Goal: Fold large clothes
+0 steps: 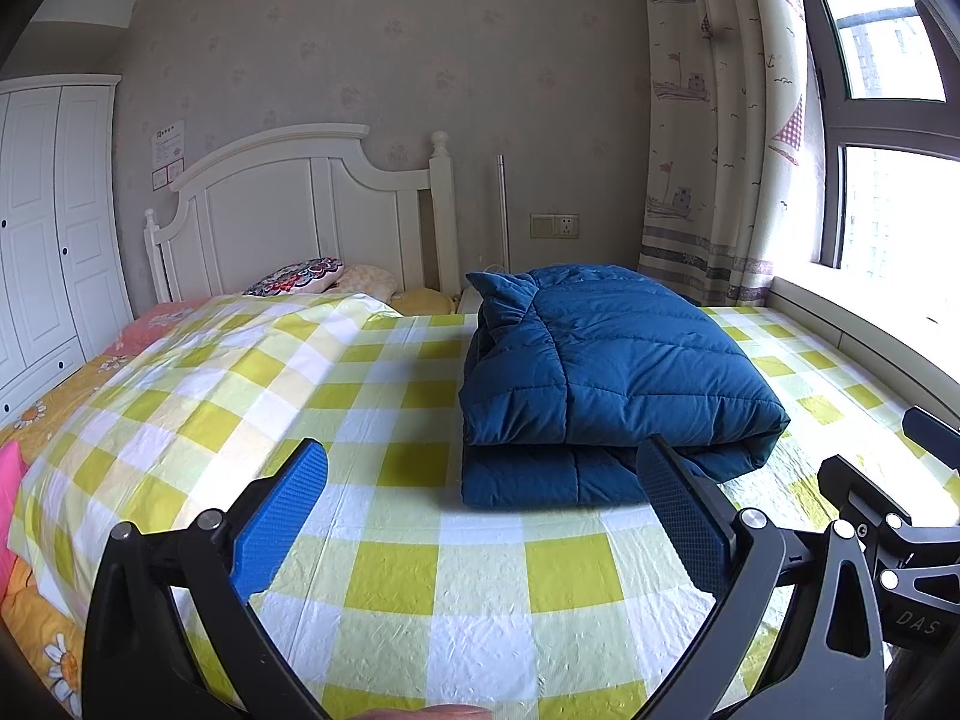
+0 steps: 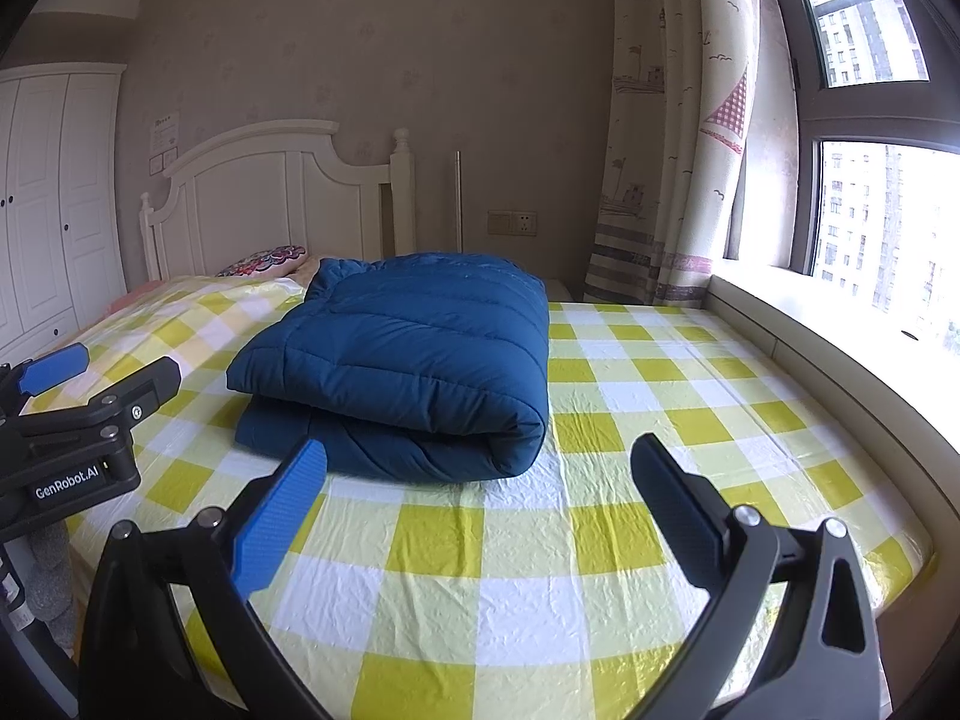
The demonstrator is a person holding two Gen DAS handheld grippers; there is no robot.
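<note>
Two grippers hover over the bed, both with jaws spread wide and holding nothing. The left gripper sits low above the checked sheet; its right finger overlaps the near right corner of the folded blue jacket in the left wrist view, though contact cannot be confirmed. The right gripper hangs just short of the jacket, whose rolled near edge lies between and slightly beyond its fingertips, toward the left one. The jacket lies folded in a thick double layer in the middle of the bed, collar end toward the headboard. Bare sheet runs along the near edge and along the window side up to the sill. Pillows lie at the head end, apart from the jacket.
</note>
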